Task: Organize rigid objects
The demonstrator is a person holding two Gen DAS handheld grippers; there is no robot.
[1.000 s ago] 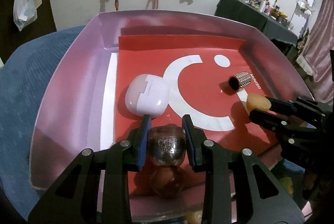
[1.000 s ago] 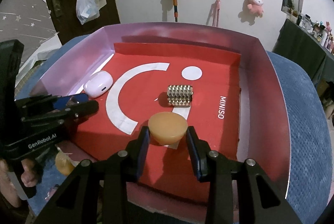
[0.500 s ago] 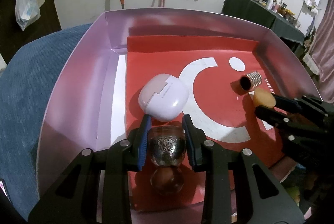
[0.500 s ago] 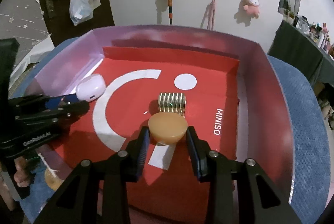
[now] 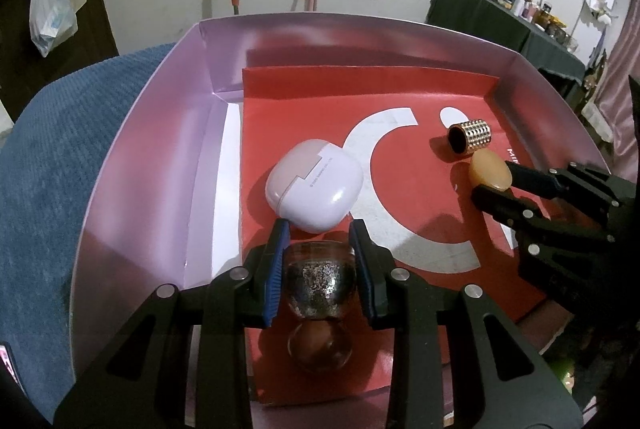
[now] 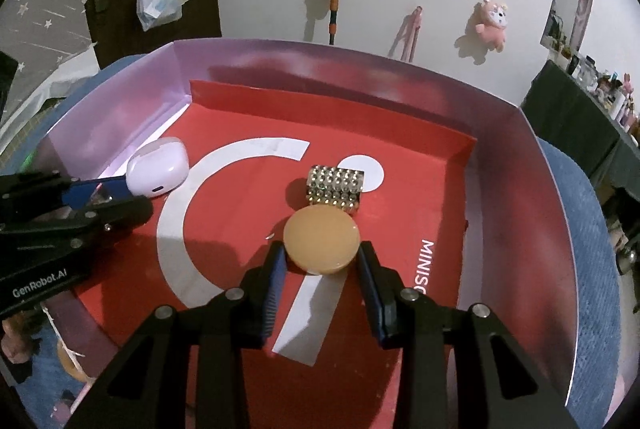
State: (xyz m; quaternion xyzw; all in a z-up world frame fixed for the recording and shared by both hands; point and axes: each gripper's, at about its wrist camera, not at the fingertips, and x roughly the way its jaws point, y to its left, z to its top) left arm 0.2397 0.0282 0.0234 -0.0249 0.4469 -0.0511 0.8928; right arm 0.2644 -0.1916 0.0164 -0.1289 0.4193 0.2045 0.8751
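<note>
Two loads in | my left fingers (image 5: 320, 261) clamp glass bottle (image 5: 320, 285) | right fingers (image 6: 322, 269) clamp amber disc (image 6: 322, 243) | next: lower, release inside box (image 5: 160, 133)

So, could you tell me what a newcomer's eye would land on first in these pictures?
Probably the shallow box with its bright red floor and white smiley print. Next, what is being carried: the left gripper is shut on a small glittery glass cup just behind the lilac earbud case, while the right gripper is shut on an amber disc right beside the studded gold cylinder near the middle.
</note>
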